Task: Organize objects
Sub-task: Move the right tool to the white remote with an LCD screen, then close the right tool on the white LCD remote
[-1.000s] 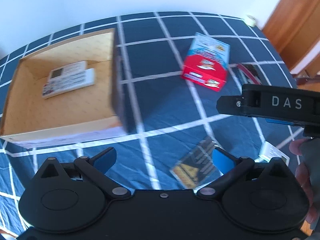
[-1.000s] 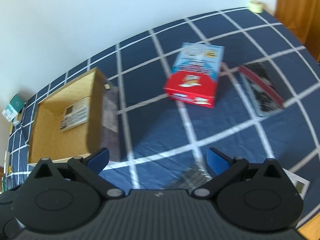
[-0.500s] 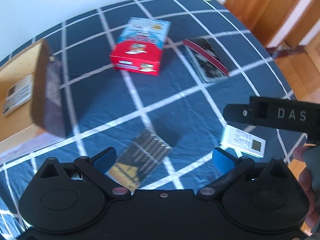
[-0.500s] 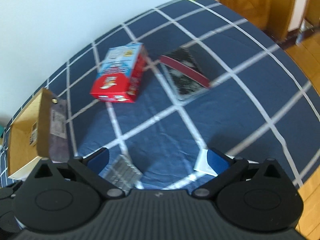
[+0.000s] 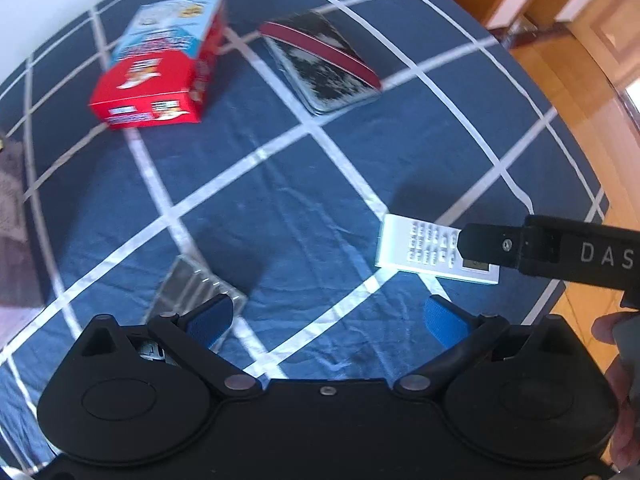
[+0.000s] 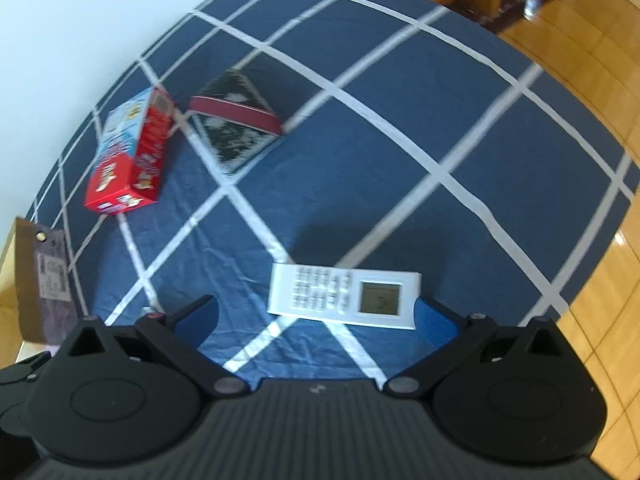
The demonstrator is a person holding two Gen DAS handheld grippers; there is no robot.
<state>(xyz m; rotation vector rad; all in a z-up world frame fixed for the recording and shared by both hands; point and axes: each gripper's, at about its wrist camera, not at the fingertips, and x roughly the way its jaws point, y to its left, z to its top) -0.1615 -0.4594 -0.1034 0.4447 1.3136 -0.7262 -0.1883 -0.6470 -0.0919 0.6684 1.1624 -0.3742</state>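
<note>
Right wrist view: the right gripper [image 6: 316,318] hangs over a blue counter cloth [image 6: 400,152] crossed by white stripes, its blue-padded fingers spread wide apart and clamped on nothing. A white remote control [image 6: 344,295] lies flat on the cloth just ahead of the gripper, between the two fingers' lines and nearer the right finger; its keypad points toward the left finger and its small grey screen toward the right finger. Farther ahead and to the left lie a red and light-blue carton [image 6: 128,156] and, just beside it to the right, a dark flat case with a red band [image 6: 236,128]. At the far left edge stands the corner of a cardboard box [image 6: 40,276].

Left wrist view: the left gripper [image 5: 326,322] likewise has its fingers set wide apart, holding nothing. The remote control [image 5: 416,246] lies ahead and to the right, partly covered by the black body of the right gripper [image 5: 560,250], which enters from the right edge. A clear-wrapped flat packet [image 5: 196,290] lies just ahead of the left finger, partly hidden by it. The carton [image 5: 160,68] and the case [image 5: 324,64] lie well ahead.
</note>
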